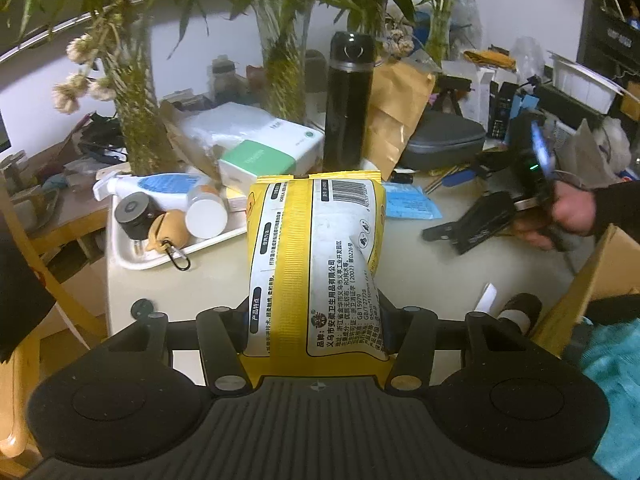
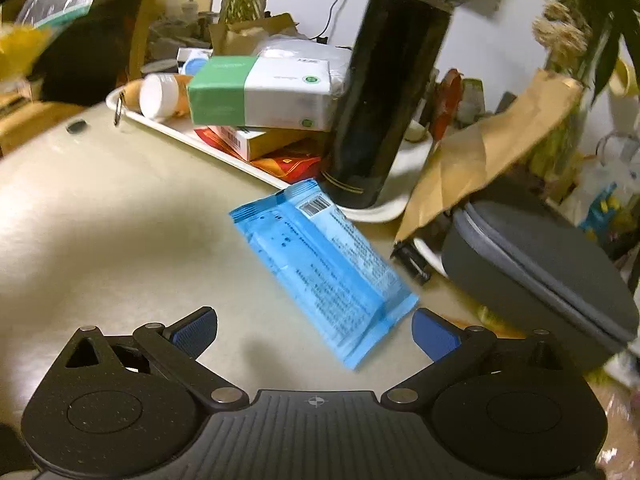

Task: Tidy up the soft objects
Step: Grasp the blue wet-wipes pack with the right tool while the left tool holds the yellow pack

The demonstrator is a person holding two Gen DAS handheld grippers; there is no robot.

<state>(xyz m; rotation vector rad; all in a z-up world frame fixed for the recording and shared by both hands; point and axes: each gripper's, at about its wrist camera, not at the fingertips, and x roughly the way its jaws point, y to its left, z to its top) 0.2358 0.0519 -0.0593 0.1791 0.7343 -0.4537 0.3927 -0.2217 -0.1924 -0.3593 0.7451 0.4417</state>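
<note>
My left gripper (image 1: 314, 312) is shut on a yellow and white tissue pack (image 1: 316, 256) and holds it above the beige table (image 1: 460, 276), its barcode end pointing away. A blue wipes packet (image 2: 326, 264) lies flat on the table; in the left wrist view it (image 1: 412, 202) peeks out behind the yellow pack. My right gripper (image 2: 314, 334) is open, its blue fingertips (image 2: 196, 330) on either side of the packet's near end, just above the table. In the left wrist view the right gripper (image 1: 472, 226) shows at the right in a hand.
A white tray (image 2: 192, 134) holds boxes, a white-capped bottle (image 2: 160, 94) and a tall black flask (image 2: 384, 92). A brown paper bag (image 2: 480, 152) and a grey zip case (image 2: 540, 272) sit on the right. Vases with plants stand behind. A cardboard box (image 1: 592, 272) is at the right.
</note>
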